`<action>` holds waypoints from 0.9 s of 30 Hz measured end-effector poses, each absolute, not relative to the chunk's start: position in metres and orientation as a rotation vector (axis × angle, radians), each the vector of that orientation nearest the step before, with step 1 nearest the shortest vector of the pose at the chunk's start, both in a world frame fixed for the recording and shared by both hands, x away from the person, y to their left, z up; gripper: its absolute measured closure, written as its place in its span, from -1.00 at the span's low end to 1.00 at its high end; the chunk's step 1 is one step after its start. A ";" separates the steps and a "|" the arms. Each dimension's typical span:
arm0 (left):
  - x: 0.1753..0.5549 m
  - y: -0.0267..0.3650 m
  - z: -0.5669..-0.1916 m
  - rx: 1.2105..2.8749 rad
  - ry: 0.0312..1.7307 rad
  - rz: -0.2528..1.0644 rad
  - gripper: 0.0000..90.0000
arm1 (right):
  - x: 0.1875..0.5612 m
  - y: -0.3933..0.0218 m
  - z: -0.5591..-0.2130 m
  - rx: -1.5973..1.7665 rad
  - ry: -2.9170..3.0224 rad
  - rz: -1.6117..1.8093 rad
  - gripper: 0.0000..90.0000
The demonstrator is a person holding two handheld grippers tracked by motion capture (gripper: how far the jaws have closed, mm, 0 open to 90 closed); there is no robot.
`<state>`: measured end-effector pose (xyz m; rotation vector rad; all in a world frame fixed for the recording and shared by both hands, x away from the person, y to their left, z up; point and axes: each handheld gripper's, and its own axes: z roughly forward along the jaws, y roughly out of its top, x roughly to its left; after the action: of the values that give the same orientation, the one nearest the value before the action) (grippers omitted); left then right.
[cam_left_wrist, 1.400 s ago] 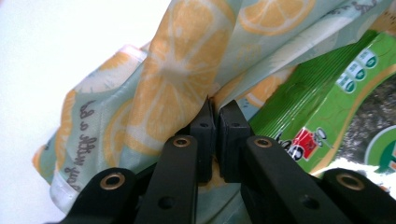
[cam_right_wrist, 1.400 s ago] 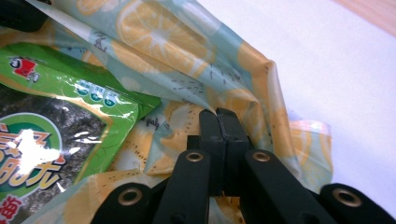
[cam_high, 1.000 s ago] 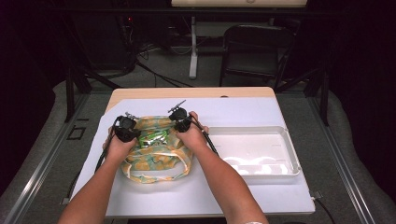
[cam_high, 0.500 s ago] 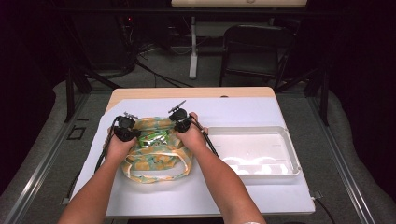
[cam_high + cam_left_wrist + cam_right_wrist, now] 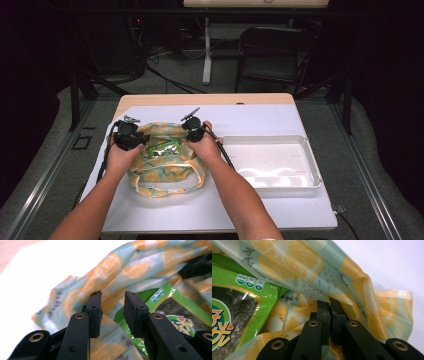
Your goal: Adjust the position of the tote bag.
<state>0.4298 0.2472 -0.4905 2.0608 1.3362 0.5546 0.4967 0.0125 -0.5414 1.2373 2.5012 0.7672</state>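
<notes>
Bag [image 5: 167, 165], printed with orange slices, lies on the white sheet [image 5: 260, 120] that covers the counter [image 5: 200, 99], at the person's left of the white tray [image 5: 272, 162]. A green snack packet [image 5: 165, 148] sits in its open mouth; in the high view only a strip of green shows between the two hands, and the bag's folds cover the rest. How deep the packet reaches inside cannot be told.

Left tool [image 5: 112, 312] has just been opening: its jaws stand apart with a clear gap between them, and nothing is pinched there. Behind the gap the left gripper view shows the bag's cloth and a corner of the packet [image 5: 160, 312], blurred and close. Whether the pads [image 5: 96, 312] touch the cloth is hard to make out. At the top right edge of that view a dark shape, out of focus, is cut off by the frame.

Right tool [image 5: 329, 320] is clamped on a fold of the bag [image 5: 312, 267] at its rim, jaws nearly together with cloth bunched around the tips. The fabric hides the tips themselves. The packet [image 5: 237, 307] lies at the left of the right gripper view, cut off by the frame, its print only partly readable.

In the high view both tools, left [image 5: 129, 135] and right [image 5: 194, 129], are small and dark, and the hands cover most of them. The tray's far rim is plain; glare in its floor blurs it.
</notes>
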 end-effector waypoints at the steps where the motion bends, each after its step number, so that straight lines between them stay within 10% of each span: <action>1: 0.428 0.249 -0.487 2.060 1.334 0.567 0.52 | 0.496 0.013 -0.542 1.236 2.498 0.768 0.95; 19: 0.435 0.258 -0.486 2.051 1.354 0.508 0.12 | 0.496 0.013 -0.543 1.231 2.505 0.766 0.92; 27: 0.426 0.245 -0.491 2.116 1.297 0.521 0.84 | 0.496 0.012 -0.543 1.228 2.508 0.766 0.92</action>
<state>0.4265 0.2449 -0.4907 2.1162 1.2969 0.5211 0.4961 0.0124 -0.5425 1.2285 2.5080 0.7660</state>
